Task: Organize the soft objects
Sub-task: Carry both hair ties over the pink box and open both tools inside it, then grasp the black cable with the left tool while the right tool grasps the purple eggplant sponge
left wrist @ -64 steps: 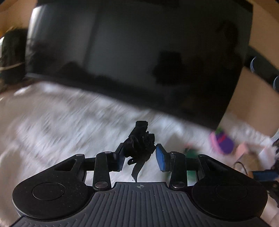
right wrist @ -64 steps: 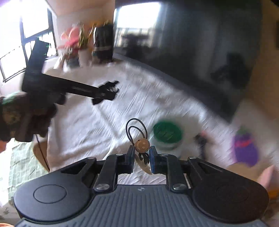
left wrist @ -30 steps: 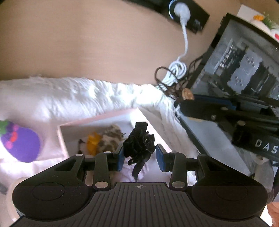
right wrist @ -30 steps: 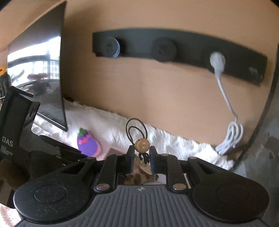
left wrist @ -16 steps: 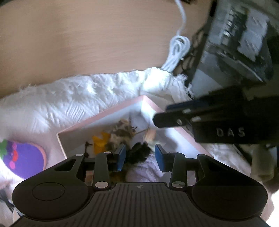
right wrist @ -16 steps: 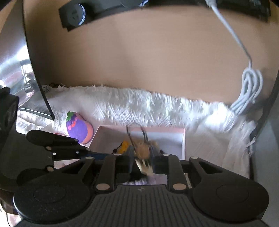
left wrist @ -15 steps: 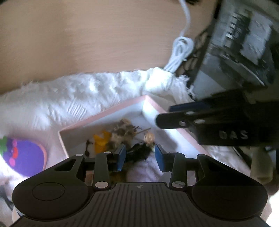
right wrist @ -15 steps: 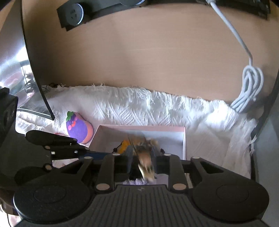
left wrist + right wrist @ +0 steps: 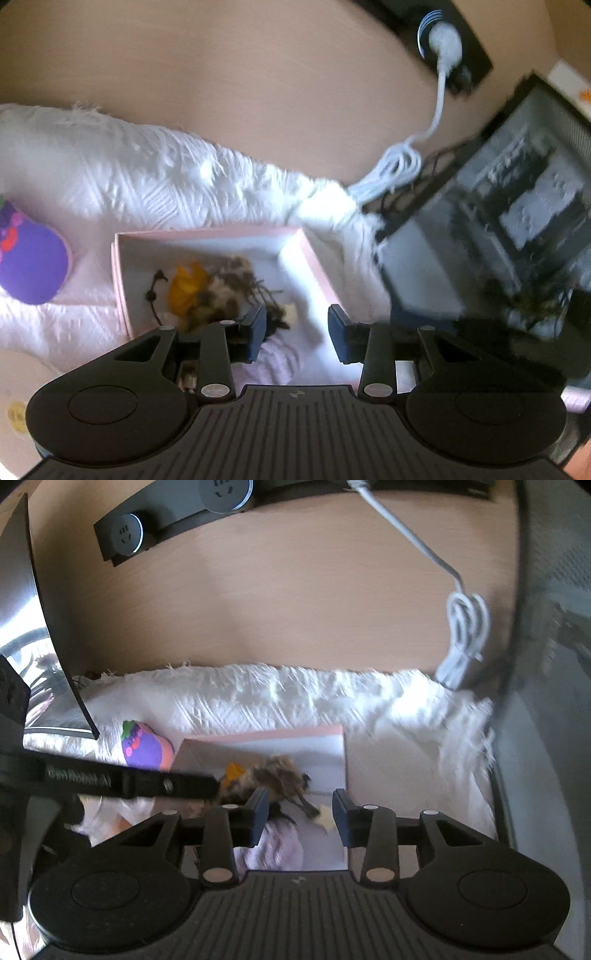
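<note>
A pink box [image 9: 118, 266] [image 9: 338, 734] sits on a white fluffy cloth [image 9: 147, 184]. Inside lie an orange piece [image 9: 184, 288], a brown mottled scrunchie [image 9: 229, 288] [image 9: 273, 771], a thin black hair tie [image 9: 153, 291], a dark clump with a pale charm [image 9: 290, 314] [image 9: 325, 814] and a lilac soft item [image 9: 280, 845]. My left gripper [image 9: 295, 328] is open and empty just above the box's near part. My right gripper [image 9: 297, 810] is open and empty over the same box. The left gripper's finger [image 9: 147, 781] reaches in from the left in the right wrist view.
A purple plush eggplant [image 9: 29, 258] [image 9: 146, 747] lies left of the box. A monitor [image 9: 40, 627] stands at the left. A computer case [image 9: 498, 229] stands right of the box. A white cable [image 9: 399, 166] hangs from a wall socket strip [image 9: 177, 517].
Both grippers swung from the table's left side to the pink box, lowered, and opened. The black hair clip and the brown hair tie with charm dropped into the box.
</note>
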A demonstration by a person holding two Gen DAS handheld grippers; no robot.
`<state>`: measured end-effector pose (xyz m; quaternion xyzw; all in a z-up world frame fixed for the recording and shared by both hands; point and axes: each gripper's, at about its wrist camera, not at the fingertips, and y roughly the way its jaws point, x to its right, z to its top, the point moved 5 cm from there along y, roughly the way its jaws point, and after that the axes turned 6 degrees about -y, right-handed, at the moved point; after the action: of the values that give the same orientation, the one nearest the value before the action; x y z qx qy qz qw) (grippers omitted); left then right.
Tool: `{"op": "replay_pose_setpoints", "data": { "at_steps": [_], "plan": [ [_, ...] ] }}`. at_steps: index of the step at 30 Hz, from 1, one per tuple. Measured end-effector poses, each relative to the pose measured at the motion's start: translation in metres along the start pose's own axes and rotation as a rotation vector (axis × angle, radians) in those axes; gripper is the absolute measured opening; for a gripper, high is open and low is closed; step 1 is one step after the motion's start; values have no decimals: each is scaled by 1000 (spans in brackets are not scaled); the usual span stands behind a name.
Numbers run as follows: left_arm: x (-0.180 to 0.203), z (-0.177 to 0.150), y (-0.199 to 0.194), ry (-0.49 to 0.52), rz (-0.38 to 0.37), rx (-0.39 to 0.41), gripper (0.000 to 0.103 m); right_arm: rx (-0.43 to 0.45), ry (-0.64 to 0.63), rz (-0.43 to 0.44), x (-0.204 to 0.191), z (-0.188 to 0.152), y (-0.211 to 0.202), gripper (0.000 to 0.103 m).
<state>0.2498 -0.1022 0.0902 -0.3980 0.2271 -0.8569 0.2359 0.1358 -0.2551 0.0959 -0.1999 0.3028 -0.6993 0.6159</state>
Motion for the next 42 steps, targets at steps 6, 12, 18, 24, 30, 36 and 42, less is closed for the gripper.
{"op": "replay_pose_setpoints", "data": {
  "at_steps": [6, 12, 18, 24, 30, 36, 42],
  "plan": [
    [14, -57, -39, 203, 60, 48, 41, -33, -22, 2, -4, -41, -18, 45],
    [-14, -140, -73, 209, 82, -32, 41, -98, -128, 54, -43, -84, -27, 48],
    [-62, -109, -146, 45, 136, 179, 41, -95, -364, 105, -112, -95, -33, 48],
    [-133, -11, -173, -244, 336, 285, 41, -76, -260, 169, -137, -20, -31, 48],
    [-170, 42, -122, -253, 492, -1, 41, -199, -170, 208, -160, 96, 29, 51],
    [-194, 25, -81, -257, 572, -126, 41, -172, -352, 189, -178, 129, 80, 51],
    [-211, 23, -53, -295, 633, -158, 41, -226, -338, 245, -169, 123, 121, 51]
  ]
}}
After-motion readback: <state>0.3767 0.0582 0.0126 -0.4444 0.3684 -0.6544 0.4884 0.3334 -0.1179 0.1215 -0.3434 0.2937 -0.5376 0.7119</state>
